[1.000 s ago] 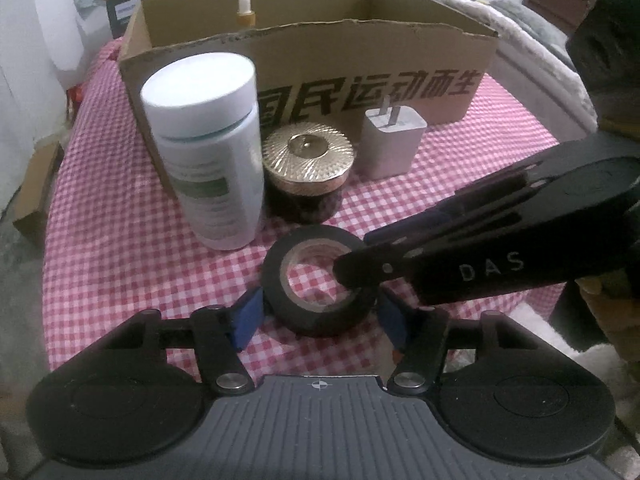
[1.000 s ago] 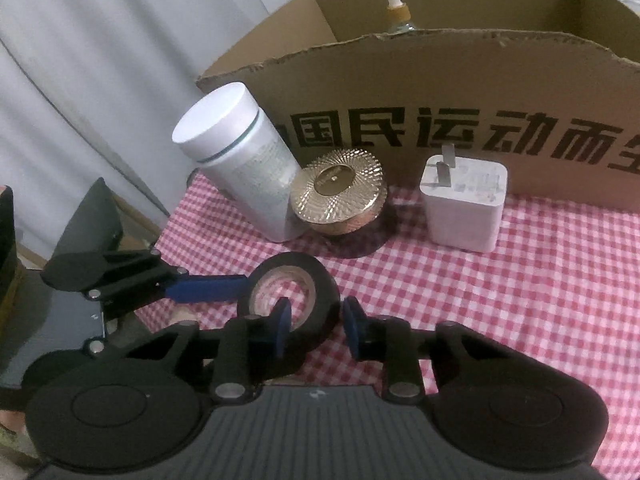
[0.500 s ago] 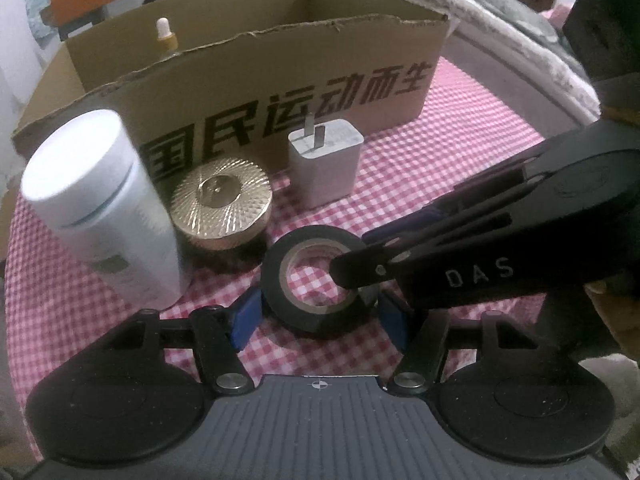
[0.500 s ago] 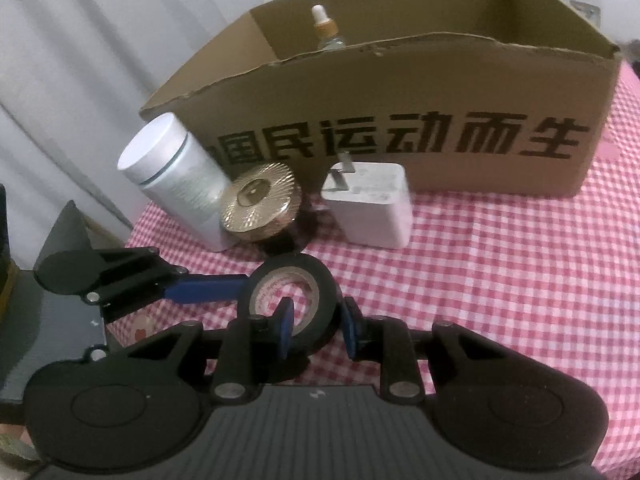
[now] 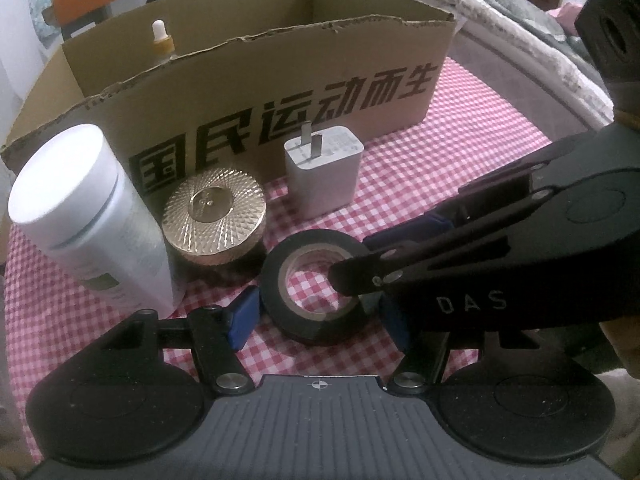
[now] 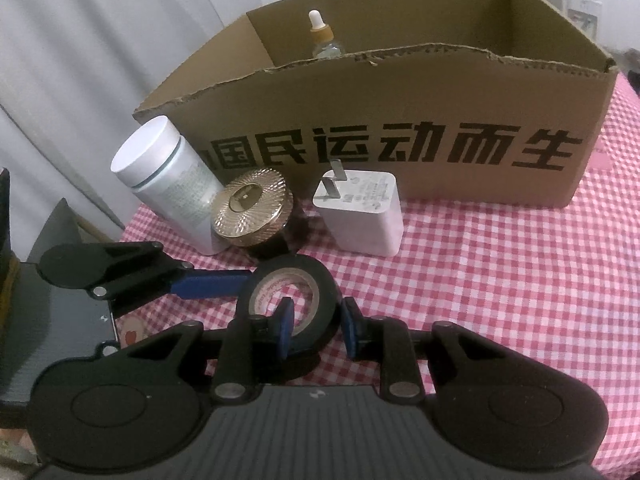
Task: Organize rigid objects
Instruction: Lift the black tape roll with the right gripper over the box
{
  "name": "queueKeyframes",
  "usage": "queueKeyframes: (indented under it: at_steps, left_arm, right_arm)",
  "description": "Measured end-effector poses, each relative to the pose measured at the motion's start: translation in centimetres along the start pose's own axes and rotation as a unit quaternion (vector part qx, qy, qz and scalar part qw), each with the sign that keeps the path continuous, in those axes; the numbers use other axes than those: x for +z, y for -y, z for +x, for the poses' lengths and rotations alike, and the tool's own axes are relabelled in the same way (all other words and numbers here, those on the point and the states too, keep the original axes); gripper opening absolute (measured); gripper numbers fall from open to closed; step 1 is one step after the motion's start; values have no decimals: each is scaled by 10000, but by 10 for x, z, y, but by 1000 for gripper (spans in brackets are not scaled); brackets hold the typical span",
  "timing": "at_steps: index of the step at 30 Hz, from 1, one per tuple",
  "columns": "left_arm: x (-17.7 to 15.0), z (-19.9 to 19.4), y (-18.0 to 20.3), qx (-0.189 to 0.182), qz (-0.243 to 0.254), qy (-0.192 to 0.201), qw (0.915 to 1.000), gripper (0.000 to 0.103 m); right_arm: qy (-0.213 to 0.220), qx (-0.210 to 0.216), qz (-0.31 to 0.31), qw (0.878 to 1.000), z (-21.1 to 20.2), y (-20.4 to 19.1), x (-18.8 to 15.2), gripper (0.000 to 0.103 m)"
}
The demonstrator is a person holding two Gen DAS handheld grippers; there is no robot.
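A black tape roll [image 5: 312, 284] is held above the red-checked cloth [image 5: 440, 184], also seen in the right wrist view [image 6: 288, 292]. My left gripper [image 5: 318, 314] straddles the roll, its blue pads close to both outer sides. My right gripper [image 6: 314, 328] is shut on the roll's wall, one finger in the hole, one outside. A white bottle [image 5: 88, 220], a gold-lidded jar [image 5: 214, 216] and a white charger plug [image 5: 324, 172] stand before a cardboard box [image 5: 280, 92].
A dropper bottle [image 6: 322, 38] stands inside the box at its back left. The cloth [image 6: 500, 280] runs on to the right of the plug. A grey blanket [image 5: 520, 32] lies beyond the table at right, a white curtain [image 6: 80, 60] at left.
Both grippers have risen with the tape roll and swung right. The box, bottle, jar and plug now sit lower and farther left in view.
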State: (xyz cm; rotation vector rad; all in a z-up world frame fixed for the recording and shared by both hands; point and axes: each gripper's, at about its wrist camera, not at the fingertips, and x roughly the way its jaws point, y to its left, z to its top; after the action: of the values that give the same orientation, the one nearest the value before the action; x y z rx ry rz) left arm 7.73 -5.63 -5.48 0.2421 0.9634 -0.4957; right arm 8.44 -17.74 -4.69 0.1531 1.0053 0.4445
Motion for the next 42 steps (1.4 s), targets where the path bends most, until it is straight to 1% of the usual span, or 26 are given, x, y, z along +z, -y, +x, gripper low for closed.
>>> queueKeyframes:
  at_steps: [12, 25, 34, 38, 42]
  left_arm:
    - [5, 8, 0, 39, 14, -37, 10000, 66]
    - [2, 12, -1, 44, -5, 26, 10000, 66]
    - [2, -5, 3, 86, 14, 176, 9998, 66]
    - [2, -20, 9, 125, 75, 342, 9993, 66]
    - [5, -41, 15, 175, 171, 601, 9979, 66]
  right_arm:
    - [22, -32, -84, 10000, 6, 2, 7, 28]
    - [56, -9, -25, 10000, 6, 3, 6, 27]
    - [132, -26, -60, 9999, -5, -4, 3, 27]
    - [243, -49, -125, 9996, -18, -9, 2, 27]
    - [437, -68, -197, 9988, -39, -15, 1, 28]
